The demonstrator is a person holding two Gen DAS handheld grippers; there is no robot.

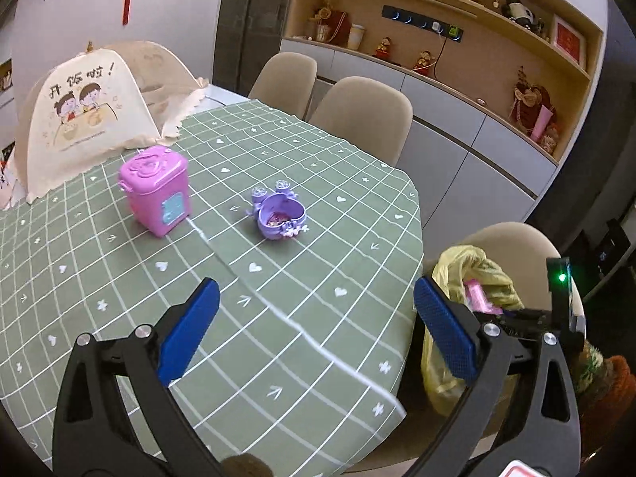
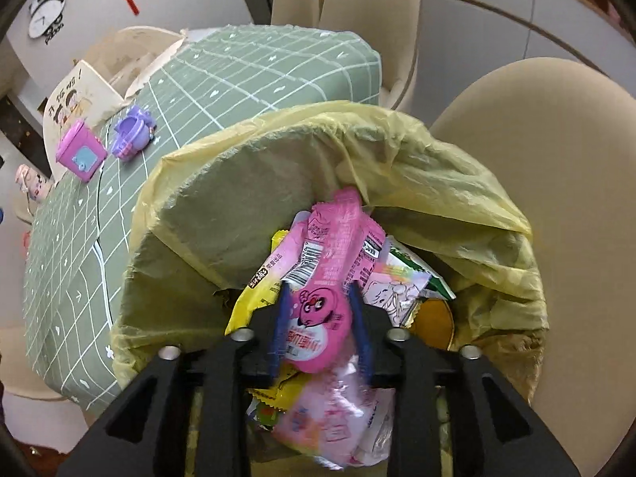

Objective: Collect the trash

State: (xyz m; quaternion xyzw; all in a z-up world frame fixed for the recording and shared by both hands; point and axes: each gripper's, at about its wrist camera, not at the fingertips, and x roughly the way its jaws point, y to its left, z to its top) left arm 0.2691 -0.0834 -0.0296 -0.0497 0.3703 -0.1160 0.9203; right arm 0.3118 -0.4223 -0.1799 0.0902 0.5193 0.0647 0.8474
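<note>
Right gripper [image 2: 318, 320] hangs over the yellow trash bag [image 2: 457, 183], jaws part-spread around a pink wrapper [image 2: 330, 262]; whether the pads grip it, cannot tell. Bag already holds several wrappers. Left gripper [image 1: 314, 314] spread wide, empty, above the counter [image 1: 318, 159]. Only toys remain there; collecting looks nearly done.

The left gripper [image 1: 316, 328] hangs over the surface [image 1: 119, 278], its blue-padded fingers [image 1: 190, 330] spread wide with nothing between them. The surface wears a green checked cloth with white hearts and arrows. A pink lidded box [image 1: 156, 190] stands upright on it, apart from a purple toy dish [image 1: 279, 214] to its right. Behind the box sits a cream mesh food cover [image 1: 85, 119]. At the surface's right edge, beside a beige chair [image 1: 512, 238], a yellow bag [image 1: 473, 274] gapes, a pink wrapper [image 1: 479, 294] showing inside.
</note>
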